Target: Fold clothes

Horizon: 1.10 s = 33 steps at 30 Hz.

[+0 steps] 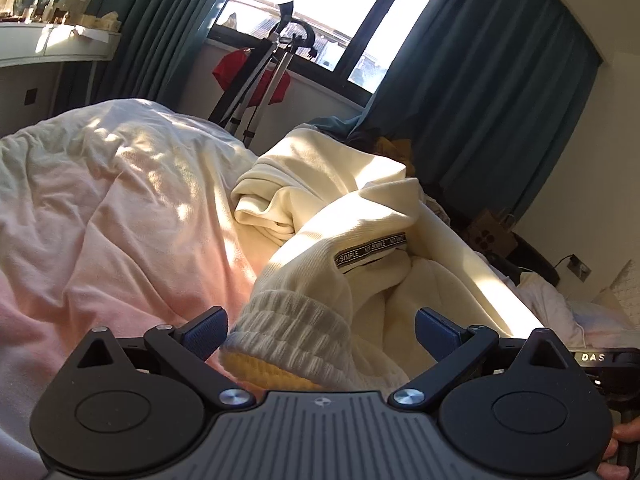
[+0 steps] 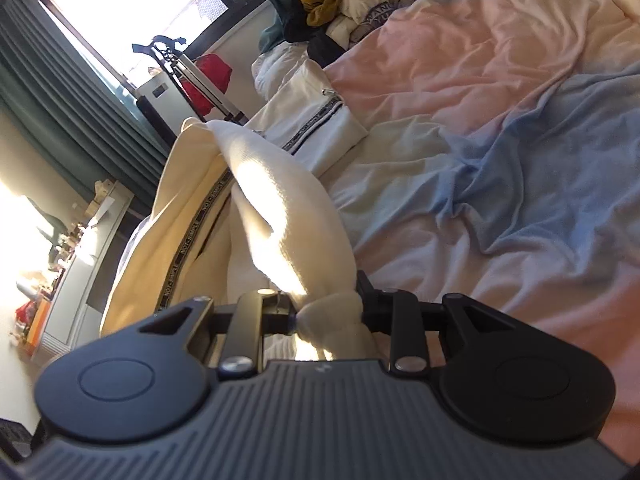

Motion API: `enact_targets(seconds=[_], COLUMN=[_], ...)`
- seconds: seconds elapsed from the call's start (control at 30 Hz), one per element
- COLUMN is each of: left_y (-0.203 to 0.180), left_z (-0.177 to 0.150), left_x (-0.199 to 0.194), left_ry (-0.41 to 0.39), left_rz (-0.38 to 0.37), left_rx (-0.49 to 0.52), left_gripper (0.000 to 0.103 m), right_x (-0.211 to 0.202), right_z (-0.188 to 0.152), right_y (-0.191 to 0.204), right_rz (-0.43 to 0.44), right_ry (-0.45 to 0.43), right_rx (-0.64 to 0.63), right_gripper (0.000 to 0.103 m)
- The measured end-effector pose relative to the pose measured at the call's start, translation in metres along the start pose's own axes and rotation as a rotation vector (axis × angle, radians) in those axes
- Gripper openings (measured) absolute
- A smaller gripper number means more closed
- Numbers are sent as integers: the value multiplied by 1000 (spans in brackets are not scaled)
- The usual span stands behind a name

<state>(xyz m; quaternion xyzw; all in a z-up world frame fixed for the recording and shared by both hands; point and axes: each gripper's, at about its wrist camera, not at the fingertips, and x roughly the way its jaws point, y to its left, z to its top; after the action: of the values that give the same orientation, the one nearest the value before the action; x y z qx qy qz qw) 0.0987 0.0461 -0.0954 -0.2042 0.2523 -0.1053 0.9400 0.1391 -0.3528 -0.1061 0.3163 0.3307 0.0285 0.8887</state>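
Note:
A cream sweatshirt (image 1: pixel 320 176) with a black lettered tape (image 1: pixel 372 248) lies bunched on the bed. Its ribbed cuff (image 1: pixel 288 328), yellow inside, sits between the blue pads (image 1: pixel 204 336) of my left gripper (image 1: pixel 320 334). The jaws stand wide, and the right pad is clear of the cloth. In the right wrist view, my right gripper (image 2: pixel 328 314) is shut on a fold of the same cream sweatshirt (image 2: pixel 280 208), which is lifted and stretches away toward the window. The right gripper's pads are hidden by the cloth.
A rumpled pink and blue duvet (image 2: pixel 500 160) covers the bed. A pile of other clothes (image 2: pixel 344 4) lies at its far end. A metal stand with red cloth (image 1: pixel 260 80) stands by the window, with teal curtains (image 1: pixel 480 80) and a cluttered white dresser (image 1: pixel 52 40) nearby.

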Motion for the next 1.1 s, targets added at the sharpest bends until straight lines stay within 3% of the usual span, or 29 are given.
enact_targets(seconds=[0.1, 0.23, 0.27, 0.37, 0.57, 0.83, 1.0, 1.1], left_y=[13, 27, 28, 26, 30, 61, 117, 173], left_z=[3, 6, 8, 23, 95, 215, 285, 301], left_x=[15, 26, 23, 6, -44, -90, -98, -81], left_ry=[19, 58, 47, -21, -156, -279, -285, -240], left_rz=[29, 69, 75, 79, 78, 166, 266, 368], left_rx=[-66, -145, -152, -163, -135, -36, -22, -34], left_gripper=[81, 48, 39, 27, 17, 16, 15, 16], right_x=[1, 1, -1, -6, -16, -5, 27, 55], right_z=[-4, -9, -12, -26, -59, -107, -132, -149], right_y=[-1, -6, -6, 0, 51, 153, 230, 267], right_rz=[-10, 29, 41, 86, 194, 503, 672, 739], right_ry=[9, 31, 34, 58, 123, 154, 174, 204], right_rx=[-4, 33, 36, 47, 3, 76, 59, 26], right_gripper=[29, 26, 25, 25, 25, 24, 24, 24])
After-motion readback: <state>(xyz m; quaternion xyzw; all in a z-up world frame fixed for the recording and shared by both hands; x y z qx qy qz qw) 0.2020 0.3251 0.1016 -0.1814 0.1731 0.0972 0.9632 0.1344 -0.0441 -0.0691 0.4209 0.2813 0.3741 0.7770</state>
